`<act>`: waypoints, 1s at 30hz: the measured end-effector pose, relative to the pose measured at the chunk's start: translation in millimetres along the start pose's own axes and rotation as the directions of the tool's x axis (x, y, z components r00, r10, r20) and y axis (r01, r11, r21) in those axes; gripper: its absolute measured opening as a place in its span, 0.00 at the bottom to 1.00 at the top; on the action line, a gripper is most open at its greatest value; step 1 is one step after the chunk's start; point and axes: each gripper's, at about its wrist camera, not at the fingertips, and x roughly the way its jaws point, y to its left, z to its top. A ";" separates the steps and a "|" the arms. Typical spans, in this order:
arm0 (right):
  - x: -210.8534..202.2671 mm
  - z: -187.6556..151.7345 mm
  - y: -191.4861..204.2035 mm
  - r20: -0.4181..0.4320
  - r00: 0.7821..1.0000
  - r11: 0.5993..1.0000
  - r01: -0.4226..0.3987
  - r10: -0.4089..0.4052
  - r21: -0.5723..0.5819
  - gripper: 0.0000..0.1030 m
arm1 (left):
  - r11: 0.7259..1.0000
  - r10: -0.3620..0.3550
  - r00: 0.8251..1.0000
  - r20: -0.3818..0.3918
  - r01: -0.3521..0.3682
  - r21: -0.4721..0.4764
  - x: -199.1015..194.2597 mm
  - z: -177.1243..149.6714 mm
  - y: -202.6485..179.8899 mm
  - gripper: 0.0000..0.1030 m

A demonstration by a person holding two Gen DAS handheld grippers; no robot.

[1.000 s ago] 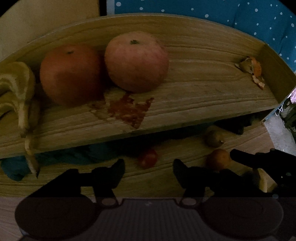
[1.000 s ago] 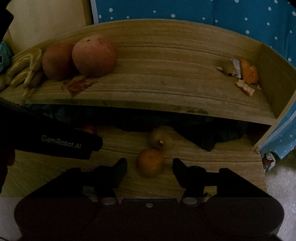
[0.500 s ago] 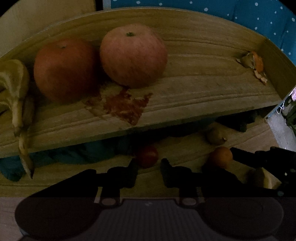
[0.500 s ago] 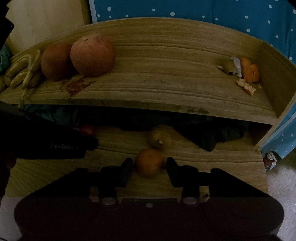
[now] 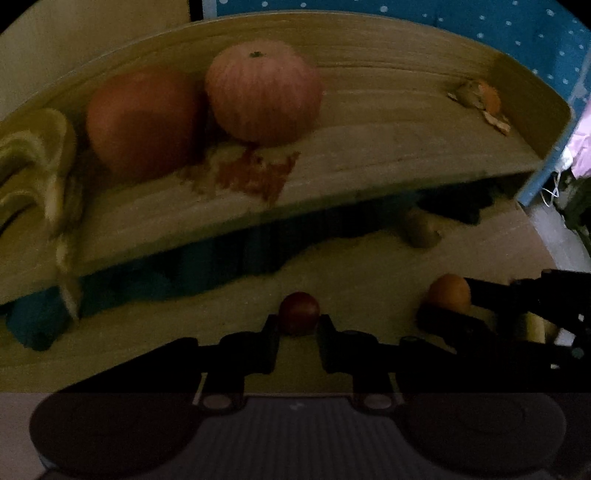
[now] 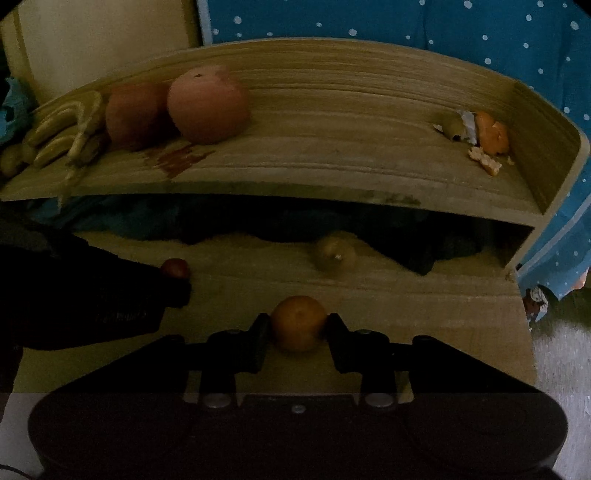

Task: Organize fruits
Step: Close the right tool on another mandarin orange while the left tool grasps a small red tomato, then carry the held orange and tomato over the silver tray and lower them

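Both claws hold fruit low on the desk: the left claw pinches a small red fruit, the right claw an orange. Neither is on the shelf yet.

Both wrist views close, facing shelf.

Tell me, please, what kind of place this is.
Probably a room in a home, dimly lit. A wooden shelf holds two apples and bananas, peel scraps lie at its right end, and a blue dotted cloth hangs behind.
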 end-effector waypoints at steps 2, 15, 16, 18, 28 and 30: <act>-5.6 -5.2 5.8 0.003 1.000 1.000 0.002 -0.002 0.004 0.34 | 1.000 -0.010 1.000 0.000 0.010 0.009 -4.8 -8.3 2.5 0.23; -54.4 -36.4 66.6 0.035 0.997 0.996 0.061 -0.063 0.069 0.34 | 0.996 -0.072 0.997 0.028 0.070 0.051 -47.4 -47.5 38.9 0.23; -58.8 -38.4 73.9 0.039 0.997 0.995 0.068 -0.071 0.076 0.34 | 0.995 -0.082 0.996 0.031 0.080 0.057 -52.2 -50.9 43.3 0.23; -66.7 -41.8 88.3 0.047 0.995 0.993 0.081 -0.085 0.084 0.34 | 0.992 -0.101 0.994 0.037 0.098 0.074 -64.9 -56.2 51.2 0.23; -114.6 -72.0 162.6 0.075 0.975 0.960 0.192 -0.211 0.206 0.34 | 0.953 -0.201 0.977 0.063 0.181 0.242 -111.4 -89.3 81.7 0.23; -124.4 -82.7 175.5 0.070 0.970 0.948 0.209 -0.232 0.239 0.34 | 0.940 -0.221 0.974 0.057 0.197 0.277 -119.4 -98.6 85.7 0.23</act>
